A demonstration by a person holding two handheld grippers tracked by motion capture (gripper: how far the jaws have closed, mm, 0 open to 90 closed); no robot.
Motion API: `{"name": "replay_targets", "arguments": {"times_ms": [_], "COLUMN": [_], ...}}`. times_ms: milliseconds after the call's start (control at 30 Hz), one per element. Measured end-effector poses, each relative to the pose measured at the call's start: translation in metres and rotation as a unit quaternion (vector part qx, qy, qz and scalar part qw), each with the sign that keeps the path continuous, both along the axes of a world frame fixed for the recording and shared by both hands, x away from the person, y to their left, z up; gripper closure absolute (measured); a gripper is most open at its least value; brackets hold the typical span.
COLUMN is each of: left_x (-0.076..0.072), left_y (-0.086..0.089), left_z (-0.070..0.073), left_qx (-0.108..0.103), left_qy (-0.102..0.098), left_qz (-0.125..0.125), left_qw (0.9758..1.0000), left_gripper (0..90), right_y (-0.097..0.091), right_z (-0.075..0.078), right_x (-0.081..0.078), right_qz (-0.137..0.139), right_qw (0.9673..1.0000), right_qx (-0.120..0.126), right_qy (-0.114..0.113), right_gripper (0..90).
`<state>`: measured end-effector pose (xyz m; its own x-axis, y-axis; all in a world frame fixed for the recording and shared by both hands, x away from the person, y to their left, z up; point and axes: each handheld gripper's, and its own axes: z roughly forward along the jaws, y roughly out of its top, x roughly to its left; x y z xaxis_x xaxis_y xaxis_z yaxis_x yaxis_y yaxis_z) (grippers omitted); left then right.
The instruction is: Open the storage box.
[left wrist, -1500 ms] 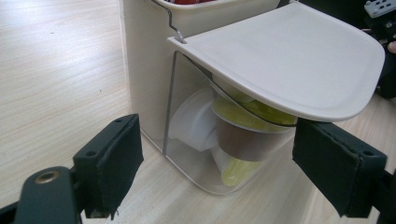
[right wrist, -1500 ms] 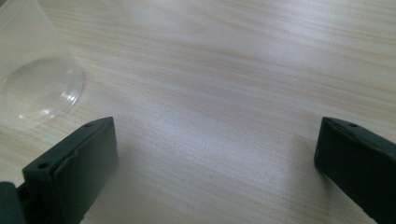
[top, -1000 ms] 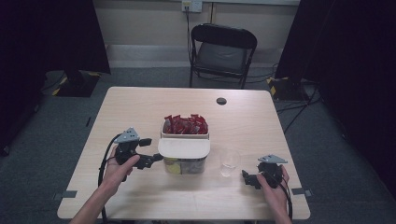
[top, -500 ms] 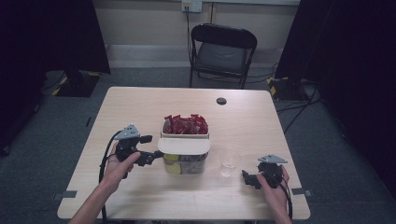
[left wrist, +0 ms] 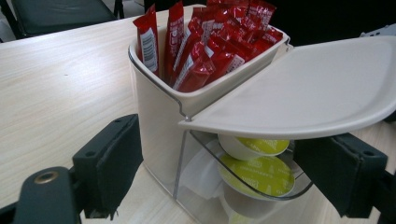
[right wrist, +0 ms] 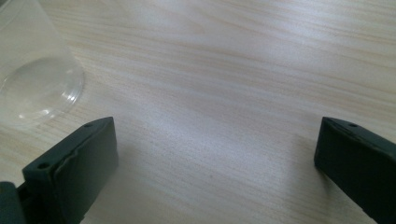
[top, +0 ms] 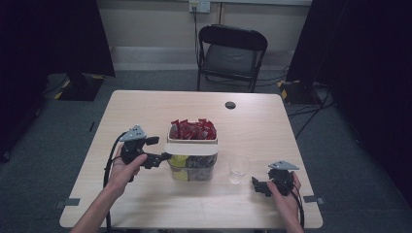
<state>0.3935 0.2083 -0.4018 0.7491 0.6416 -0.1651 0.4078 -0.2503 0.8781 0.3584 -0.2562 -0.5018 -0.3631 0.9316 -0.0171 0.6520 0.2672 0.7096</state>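
Note:
A white-and-clear organiser [top: 192,160] stands mid-table. Its upper bin holds red sachets [top: 192,130] [left wrist: 210,42]. A white lid [left wrist: 317,88] juts out over a clear lower compartment with yellow-green capsules [left wrist: 257,172]. My left gripper [top: 158,148] [left wrist: 229,172] is open wide at the organiser's left side. In the left gripper view its jaws straddle the organiser's lower corner, one by the white wall and one beneath the lid. My right gripper [top: 260,187] [right wrist: 215,158] is open low over bare table, just right of a clear plastic cup [top: 238,168] [right wrist: 35,74].
A small black round object [top: 230,105] lies near the far edge of the wooden table [top: 145,208]. A black folding chair [top: 232,53] stands behind the table. Cables trail from both grippers toward the near edge.
My left gripper has edged forward and right, closer to the organiser's side. The right gripper and the cup have stayed put.

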Motion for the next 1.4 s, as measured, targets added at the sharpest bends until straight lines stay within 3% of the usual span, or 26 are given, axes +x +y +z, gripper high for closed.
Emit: {"name": "replay_targets", "arguments": {"times_ms": [500,1400], "left_x": [0.005,0.016], "left_y": [-0.004,-0.006], "left_z": [0.006,0.016], "left_qx": [0.005,-0.011], "left_qy": [0.001,-0.001], "left_qz": [-0.006,-0.001], "left_qw": [1.0000,0.9999], "left_gripper": [15.4,15.8], "right_y": [0.000,0.000], "right_z": [0.000,0.000], "right_x": [0.000,0.000], "right_qz": [0.000,0.000], "right_qw": [1.0000,1.0000], "right_qx": [0.000,0.000], "right_qy": [0.000,0.000], "right_gripper": [0.0,0.0]}}
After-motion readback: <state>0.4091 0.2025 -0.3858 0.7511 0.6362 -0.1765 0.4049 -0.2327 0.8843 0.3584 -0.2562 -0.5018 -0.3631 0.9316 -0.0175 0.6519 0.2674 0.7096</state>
